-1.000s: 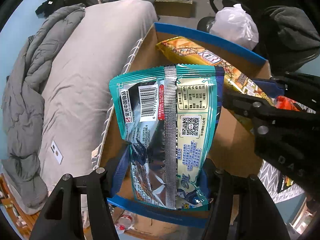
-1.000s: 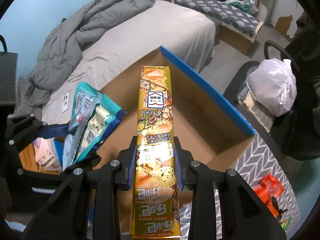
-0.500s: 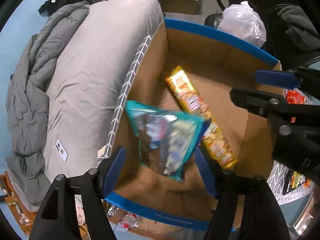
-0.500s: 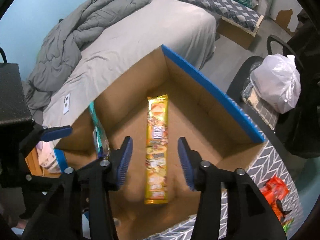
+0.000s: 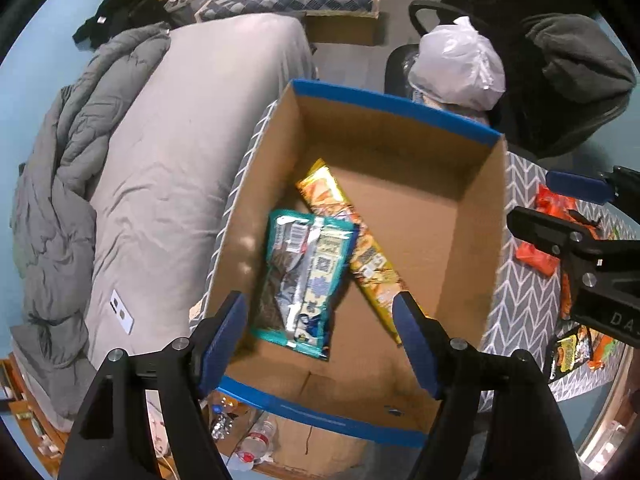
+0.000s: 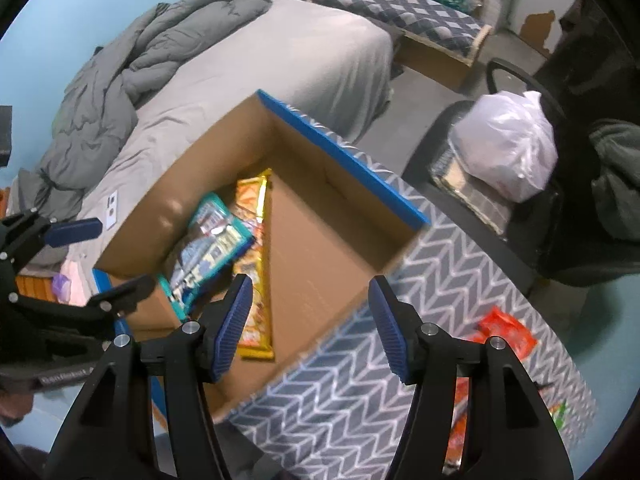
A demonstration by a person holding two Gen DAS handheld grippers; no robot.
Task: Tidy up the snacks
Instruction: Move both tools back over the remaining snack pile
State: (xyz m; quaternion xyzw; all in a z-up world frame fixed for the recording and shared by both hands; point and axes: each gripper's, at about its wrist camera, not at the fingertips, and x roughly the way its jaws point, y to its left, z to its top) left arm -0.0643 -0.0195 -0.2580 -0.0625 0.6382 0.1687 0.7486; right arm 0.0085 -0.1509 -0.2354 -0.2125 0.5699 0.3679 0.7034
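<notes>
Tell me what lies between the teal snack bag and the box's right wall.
Left wrist view: the yellow cracker pack, partly under the teal snack bag, then bare cardboard floor up to the box wall.

A lived-in bedroom: a bed [image 5: 192,128] with a rumpled grey duvet [image 5: 68,152], clothes [image 5: 116,20] strewn behind.

A teal snack bag [image 5: 306,276] lies overlapping a long yellow cracker pack [image 5: 352,240] inside the cardboard box [image 5: 472,224].
</notes>
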